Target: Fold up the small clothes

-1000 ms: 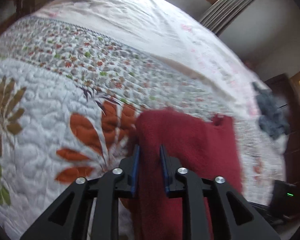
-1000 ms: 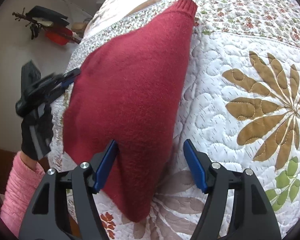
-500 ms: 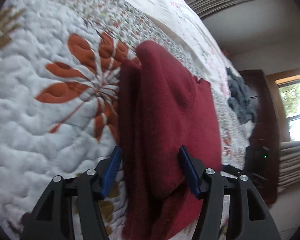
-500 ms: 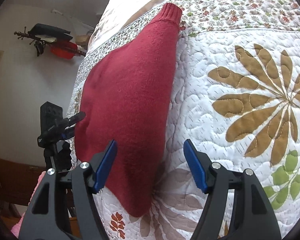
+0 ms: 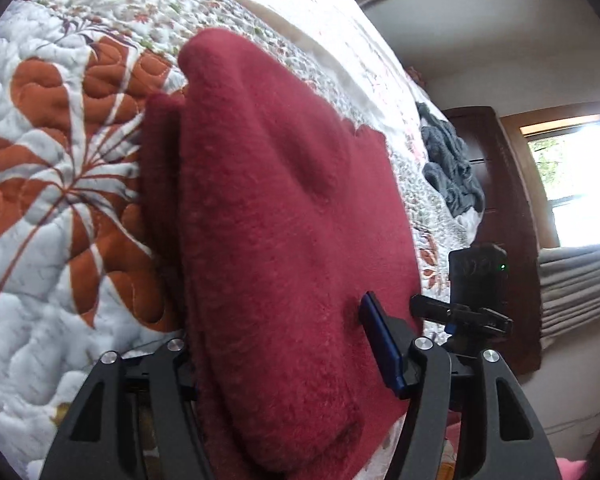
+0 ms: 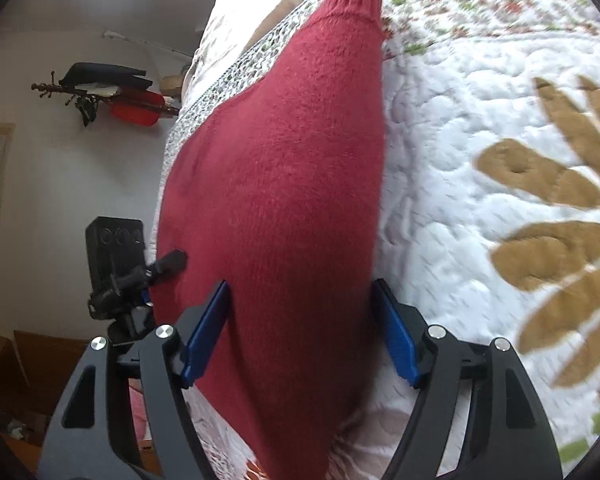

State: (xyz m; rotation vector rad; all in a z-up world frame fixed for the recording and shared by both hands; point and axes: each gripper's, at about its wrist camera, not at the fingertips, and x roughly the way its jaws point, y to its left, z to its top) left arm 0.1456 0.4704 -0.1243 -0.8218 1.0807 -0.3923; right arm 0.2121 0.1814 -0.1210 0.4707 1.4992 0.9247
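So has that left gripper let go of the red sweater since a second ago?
Yes. The left gripper was pinched shut on the red sweater; now its jaws stand wide open around the fold, lying on the quilt.

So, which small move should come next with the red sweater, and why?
Probably close the right gripper on the near end of the red sweater: both grippers are open, it lies half-folded on the quilt, and another fold seems needed.

Your bed's white quilt [image 5: 32,264], stitched with rust and tan leaves, is carrying the folded red sweater [image 5: 284,240] at its centre, while a crumpled grey garment [image 5: 452,168] is lying toward two o'clock
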